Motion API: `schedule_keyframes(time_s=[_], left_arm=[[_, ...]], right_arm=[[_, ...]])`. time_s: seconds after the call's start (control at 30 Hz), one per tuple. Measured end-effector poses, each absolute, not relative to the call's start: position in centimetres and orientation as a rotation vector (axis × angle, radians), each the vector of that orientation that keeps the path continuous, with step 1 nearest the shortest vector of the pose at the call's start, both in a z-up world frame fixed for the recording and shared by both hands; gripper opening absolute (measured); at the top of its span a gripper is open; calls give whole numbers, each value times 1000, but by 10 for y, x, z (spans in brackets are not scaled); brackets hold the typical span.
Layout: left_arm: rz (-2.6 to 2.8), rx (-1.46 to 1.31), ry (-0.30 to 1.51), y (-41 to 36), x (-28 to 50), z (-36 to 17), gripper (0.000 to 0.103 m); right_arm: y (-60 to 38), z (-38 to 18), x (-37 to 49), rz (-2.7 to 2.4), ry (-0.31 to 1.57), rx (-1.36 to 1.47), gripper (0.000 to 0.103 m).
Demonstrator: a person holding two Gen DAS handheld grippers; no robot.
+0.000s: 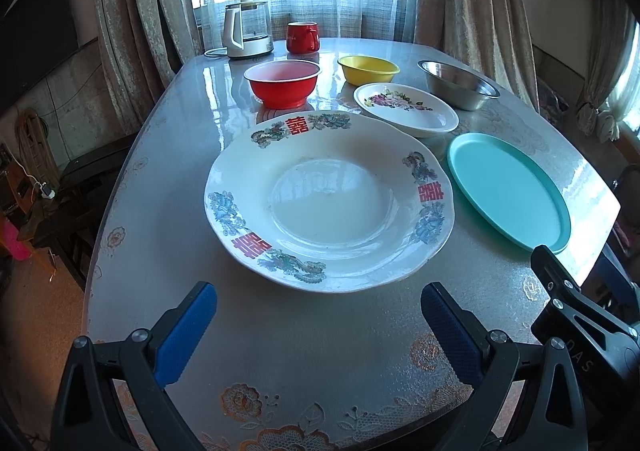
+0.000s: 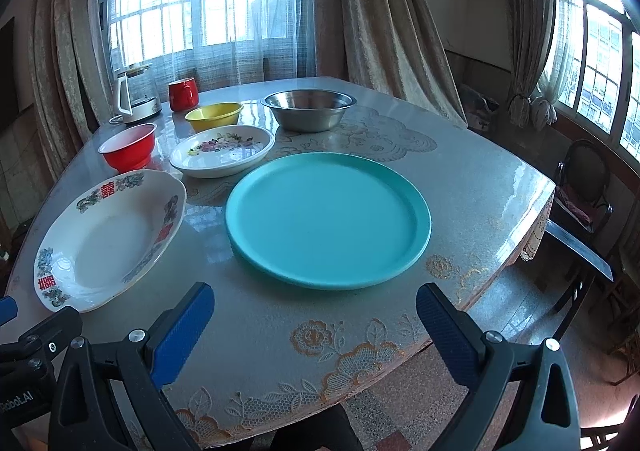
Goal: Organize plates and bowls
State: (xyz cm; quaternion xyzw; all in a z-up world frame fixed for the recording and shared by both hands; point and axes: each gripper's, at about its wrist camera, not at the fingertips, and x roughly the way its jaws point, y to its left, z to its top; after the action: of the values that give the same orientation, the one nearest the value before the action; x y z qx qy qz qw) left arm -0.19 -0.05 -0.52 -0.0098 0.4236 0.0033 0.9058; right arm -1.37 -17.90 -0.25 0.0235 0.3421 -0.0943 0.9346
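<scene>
A large white plate with dragon and red-character decor (image 1: 328,199) (image 2: 108,239) lies just ahead of my open, empty left gripper (image 1: 318,297). A teal plate (image 2: 328,219) (image 1: 508,191) lies just ahead of my open, empty right gripper (image 2: 314,297). Behind them sit a small floral plate (image 1: 404,109) (image 2: 222,151), a red bowl (image 1: 282,85) (image 2: 128,145), a yellow bowl (image 1: 368,69) (image 2: 214,115) and a steel bowl (image 1: 458,85) (image 2: 308,109). All stand apart on the table.
A glass kettle (image 1: 248,31) (image 2: 134,95) and a red mug (image 1: 302,37) (image 2: 183,93) stand at the table's far edge by the curtained window. A dark chair (image 2: 580,207) stands right of the table (image 2: 480,187). The right gripper's body (image 1: 576,315) shows in the left view.
</scene>
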Motion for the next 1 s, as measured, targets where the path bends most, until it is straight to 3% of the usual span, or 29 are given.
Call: schedule_keyframes(time_s=[1.0], left_arm=[[17, -25, 877, 2, 3, -6, 103]], right_arm=[[-187, 0, -8, -196, 669, 67, 103]])
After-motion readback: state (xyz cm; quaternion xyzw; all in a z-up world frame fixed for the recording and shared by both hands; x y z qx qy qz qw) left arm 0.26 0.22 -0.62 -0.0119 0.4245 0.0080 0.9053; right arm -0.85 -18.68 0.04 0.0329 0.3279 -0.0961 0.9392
